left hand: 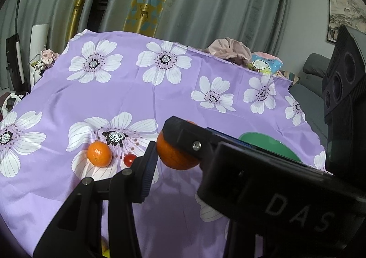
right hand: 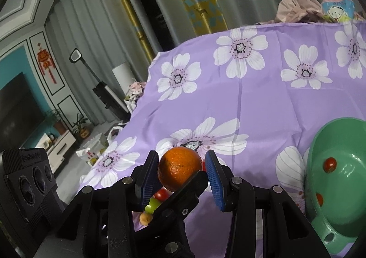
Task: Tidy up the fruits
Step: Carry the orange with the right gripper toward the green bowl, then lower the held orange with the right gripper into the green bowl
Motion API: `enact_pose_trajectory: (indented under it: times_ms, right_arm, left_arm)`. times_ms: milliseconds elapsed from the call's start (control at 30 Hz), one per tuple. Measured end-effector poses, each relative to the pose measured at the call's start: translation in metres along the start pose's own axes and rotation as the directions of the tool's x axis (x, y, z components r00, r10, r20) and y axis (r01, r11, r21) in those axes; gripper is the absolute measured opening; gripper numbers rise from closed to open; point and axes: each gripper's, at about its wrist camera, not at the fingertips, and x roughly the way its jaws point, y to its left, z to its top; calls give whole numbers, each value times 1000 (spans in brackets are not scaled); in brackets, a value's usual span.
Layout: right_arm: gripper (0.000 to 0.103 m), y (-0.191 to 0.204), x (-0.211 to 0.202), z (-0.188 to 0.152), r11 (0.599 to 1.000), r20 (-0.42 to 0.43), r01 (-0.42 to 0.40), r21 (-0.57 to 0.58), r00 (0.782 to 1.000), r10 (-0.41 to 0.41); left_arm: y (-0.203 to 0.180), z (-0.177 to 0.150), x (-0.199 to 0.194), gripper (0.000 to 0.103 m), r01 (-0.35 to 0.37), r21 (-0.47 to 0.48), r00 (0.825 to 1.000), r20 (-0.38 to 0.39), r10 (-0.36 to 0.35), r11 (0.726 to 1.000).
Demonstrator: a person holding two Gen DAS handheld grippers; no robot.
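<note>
Barely begun — cherry tomatoes (right hand: 329, 165) inside green bowl (right hand: 356, 143); left of it, right gripper (right hand: 181, 178) pinching orange (right hand: 178, 166), left gripper (left hand: 176, 155) hold untellable — mandarin (left hand: 99, 154) waiting.

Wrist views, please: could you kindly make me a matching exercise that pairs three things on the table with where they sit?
Things:
1. loose orange
2. green bowl
3. cartoon pack

Places:
a. has a cherry tomato inside it
b. on the purple cloth, beside the loose tomato
c. just beyond the cloth's far edge

Pairs: 1-b, 2-a, 3-c
</note>
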Motion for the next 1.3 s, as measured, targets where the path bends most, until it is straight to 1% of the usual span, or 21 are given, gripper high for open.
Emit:
enact_pose_trajectory:
  times_ms: [233,333,400,433,500,567,667,867,1100,1300]
  right_arm:
    - [45,1,-2,1,1000,9,0,2,1000,0]
    - [45,1,-4,4,1000,14,-2,-1,1000,2]
    - [45,-2,-5,8,999,20,-14,45,1000,13]
    - [45,-2,-5,10,999,18,-15,49,1000,15]
    - [45,2,-4,12,1000,9,10,-3,1000,-10]
    - [45,2,-10,12,1000,32,19,-25,999,-18]
    - [45,-4,-16,14,1000,31,3,5,1000,-3]
    - [45,-9,-31,19,1000,76,22,-2,997,-22]
    - [45,-19,-40,24,999,94,35,13,995,-36]
    - [45,-29,-52,25,998,110,61,26,992,-63]
  left_arm:
    - [0,1,-1,42,5,-1,1000,9,-5,1000]
    - [0,3,-2,42,10,-20,1000,23,-10,1000]
    - [1,7,-3,42,21,-37,999,29,-20,999]
    - [0,8,-3,42,13,-32,999,30,-12,999]
    - [-5,9,-3,42,10,-8,999,35,-9,1000]
    - [-10,9,-3,42,11,2,999,44,-11,1000]
    - [-18,12,-3,42,21,21,999,48,-22,1000]
    - [-32,18,-6,43,56,52,995,75,-60,997]
    - [-46,22,-3,43,75,72,994,70,-80,995]
    - [-60,25,2,42,106,86,992,61,-112,991]
